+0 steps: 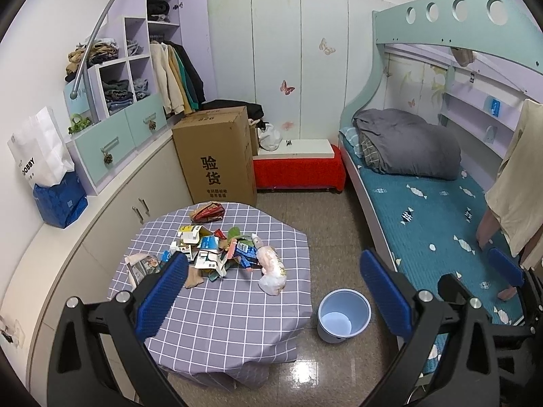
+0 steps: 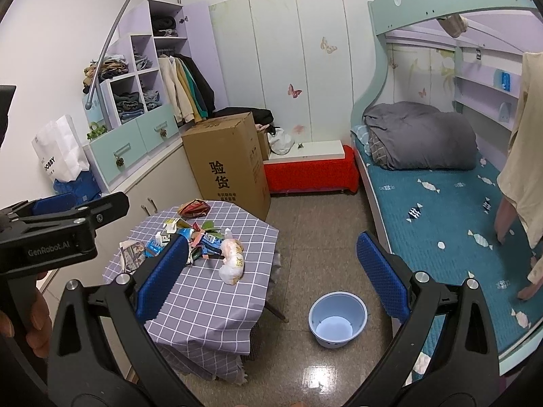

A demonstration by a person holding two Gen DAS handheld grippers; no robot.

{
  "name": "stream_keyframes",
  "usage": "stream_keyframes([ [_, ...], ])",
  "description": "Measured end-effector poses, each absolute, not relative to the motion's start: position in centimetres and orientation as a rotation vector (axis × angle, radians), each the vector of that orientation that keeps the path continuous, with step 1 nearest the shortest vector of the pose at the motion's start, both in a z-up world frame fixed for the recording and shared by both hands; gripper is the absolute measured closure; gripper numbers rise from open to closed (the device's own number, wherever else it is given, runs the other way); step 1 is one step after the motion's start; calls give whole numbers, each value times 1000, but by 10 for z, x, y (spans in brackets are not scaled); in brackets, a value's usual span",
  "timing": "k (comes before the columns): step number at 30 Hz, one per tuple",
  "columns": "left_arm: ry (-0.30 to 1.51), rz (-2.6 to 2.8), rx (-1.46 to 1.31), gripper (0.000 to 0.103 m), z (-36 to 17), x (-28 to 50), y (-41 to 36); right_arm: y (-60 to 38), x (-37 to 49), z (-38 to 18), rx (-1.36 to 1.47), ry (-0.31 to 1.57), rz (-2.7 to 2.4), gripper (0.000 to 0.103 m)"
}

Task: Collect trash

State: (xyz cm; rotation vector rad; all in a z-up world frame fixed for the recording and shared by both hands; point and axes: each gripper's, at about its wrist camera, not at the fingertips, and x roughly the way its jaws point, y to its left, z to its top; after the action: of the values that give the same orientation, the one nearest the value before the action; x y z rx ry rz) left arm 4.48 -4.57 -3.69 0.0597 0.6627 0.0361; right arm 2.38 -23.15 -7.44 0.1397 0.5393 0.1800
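Both the left gripper (image 1: 275, 291) and right gripper (image 2: 271, 278) are held with jaws released, grasping nothing. Trash (image 1: 217, 247) is heaped on the checked bench (image 1: 230, 312). A blue bucket (image 1: 343, 315) is stood on the floor beside it.

Small bedroom. White panelled rear wall (image 1: 298, 61) bears butterfly decals. Bunk bed (image 1: 441, 203) occupies the right side; lilac-and-mint shelving (image 1: 129, 101) with hanging clothes stands left. Cardboard box (image 1: 217, 159) beside red bench (image 1: 298, 169). Glossy tiled floor (image 1: 325, 224).

Trash pile (image 2: 200, 237) on checked table (image 2: 203, 291), bucket (image 2: 337, 318) (empty) beside
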Motion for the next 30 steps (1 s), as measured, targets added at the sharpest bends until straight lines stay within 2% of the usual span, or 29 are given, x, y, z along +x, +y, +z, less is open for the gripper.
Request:
stream_keyframes([
  [17,804,61,21,4,-78,84,-36,-232,70,-108,168,677,209,6],
  [30,1132,76,-148,4,-211,174,81,-168,174,-209,142,970,185,6],
])
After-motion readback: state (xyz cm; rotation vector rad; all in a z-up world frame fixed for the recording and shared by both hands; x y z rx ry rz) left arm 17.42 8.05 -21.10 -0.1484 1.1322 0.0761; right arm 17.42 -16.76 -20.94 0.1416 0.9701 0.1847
